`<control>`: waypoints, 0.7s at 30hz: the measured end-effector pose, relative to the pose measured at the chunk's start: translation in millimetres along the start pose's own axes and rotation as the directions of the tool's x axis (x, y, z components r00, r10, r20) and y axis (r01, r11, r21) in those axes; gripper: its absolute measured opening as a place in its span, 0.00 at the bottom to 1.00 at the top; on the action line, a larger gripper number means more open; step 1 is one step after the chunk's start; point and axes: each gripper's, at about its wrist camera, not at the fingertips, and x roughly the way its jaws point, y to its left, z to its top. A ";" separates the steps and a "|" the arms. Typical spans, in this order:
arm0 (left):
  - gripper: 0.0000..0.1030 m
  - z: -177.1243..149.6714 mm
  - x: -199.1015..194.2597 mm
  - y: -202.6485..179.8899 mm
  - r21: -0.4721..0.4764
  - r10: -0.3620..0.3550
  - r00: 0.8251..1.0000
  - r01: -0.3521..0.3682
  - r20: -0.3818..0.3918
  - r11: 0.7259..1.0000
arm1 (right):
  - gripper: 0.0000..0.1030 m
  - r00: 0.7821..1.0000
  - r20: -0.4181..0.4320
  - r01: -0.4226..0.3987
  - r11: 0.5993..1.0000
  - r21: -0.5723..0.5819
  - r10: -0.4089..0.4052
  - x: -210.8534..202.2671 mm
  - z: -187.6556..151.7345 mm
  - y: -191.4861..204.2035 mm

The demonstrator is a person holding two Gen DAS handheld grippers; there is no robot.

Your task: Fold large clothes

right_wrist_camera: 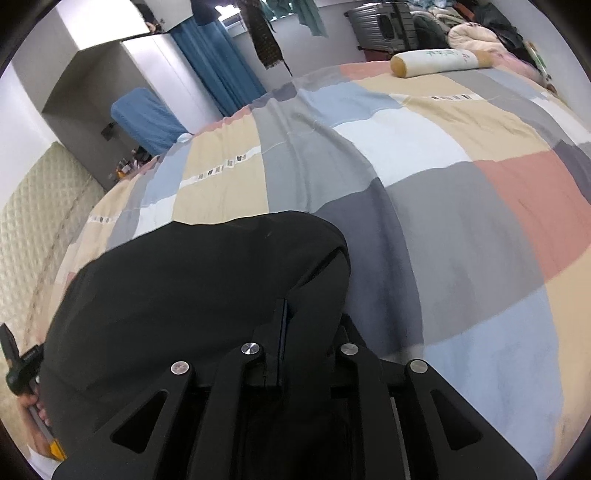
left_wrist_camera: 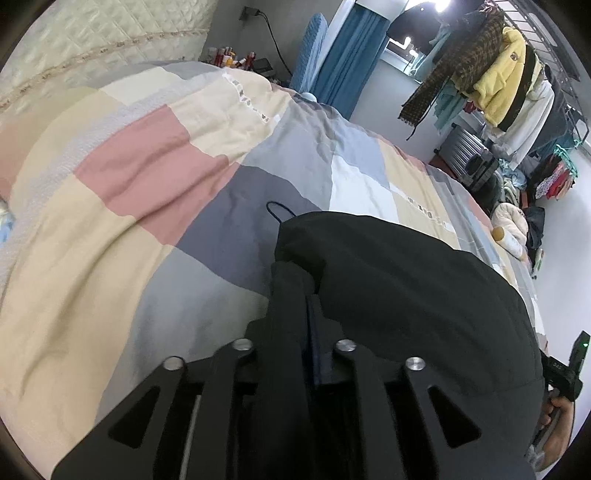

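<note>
A large black garment lies bunched on the patchwork quilt, stretched between both grippers. In the left wrist view my left gripper is shut on the garment's left edge; cloth drapes over its fingers and a thin cord loop sticks out ahead. The right gripper, held by a hand, shows at the far right edge. In the right wrist view the black garment fills the lower left, and my right gripper is pinched shut on its right corner. The left gripper peeks in at the left edge.
The quilt covers a wide bed with a padded headboard. A bolster pillow lies at the far side. A loaded clothes rack, a suitcase, a blue curtain and bedside bottles surround the bed.
</note>
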 end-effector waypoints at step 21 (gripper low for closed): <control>0.86 1.2 -235.0 -113.9 0.259 -0.092 0.962 0.023 0.257 0.966 | 1.00 0.903 0.419 0.008 0.973 -0.231 0.091 -269.6 -12.1 115.0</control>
